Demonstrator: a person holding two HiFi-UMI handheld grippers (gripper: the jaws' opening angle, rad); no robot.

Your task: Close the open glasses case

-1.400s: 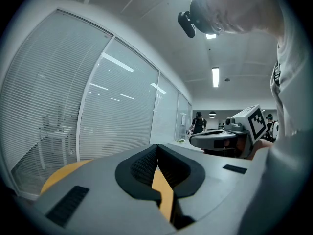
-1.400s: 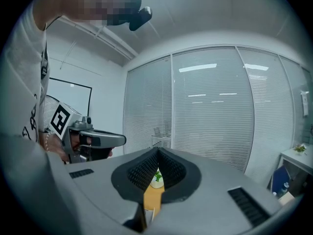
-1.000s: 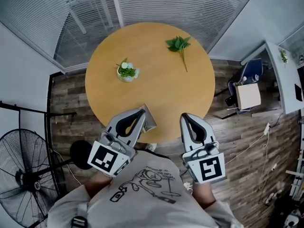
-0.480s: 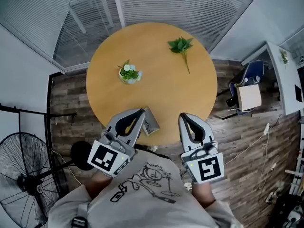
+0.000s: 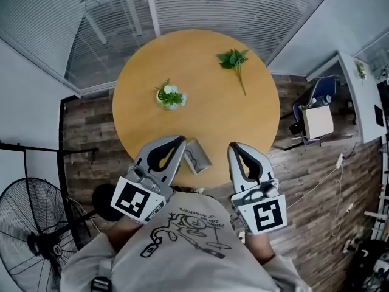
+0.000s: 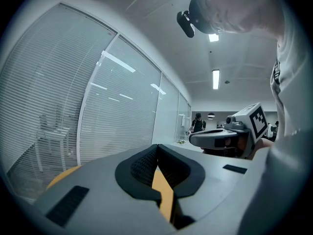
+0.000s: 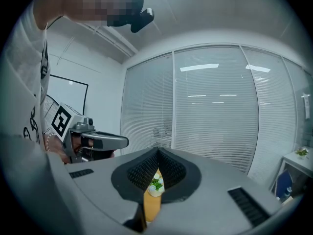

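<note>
- Status: closing not started, by my reading. Glasses case (image 5: 197, 156) lies on the round wooden table (image 5: 200, 111) close to its near edge, between the two grippers and nearer the left one
- Case looks open (grey shell, darker inside), but it is small in the head view, so lid angle not readable
- Left gripper (image 5: 176, 141): jaws brought together at the tips, nothing between them; its own view shows only a sliver of tabletop through the slit. Its tip sits just beside the case from above; contact cannot be judged
- Right gripper (image 5: 236, 147): jaws also together and empty; through its slit the small plant pot (image 5: 169, 96) shows across the table. Clearly apart from the case
- Both grippers are held low in front of the person's chest at the table edge, aimed over the table
- Left to do, as I judge it: reach the lid, fold it down onto the base, press until it seats
- Surface: plain light wood; the pot left of centre, a loose leafy sprig (image 5: 234, 59) toward the far right, well apart from the case
- Room: glass wall with blinds (image 5: 243, 5) behind the table, wood-plank floor (image 5: 304, 181), a standing fan (image 5: 36, 242) at lower left, a chair (image 5: 316, 117) at right
</note>
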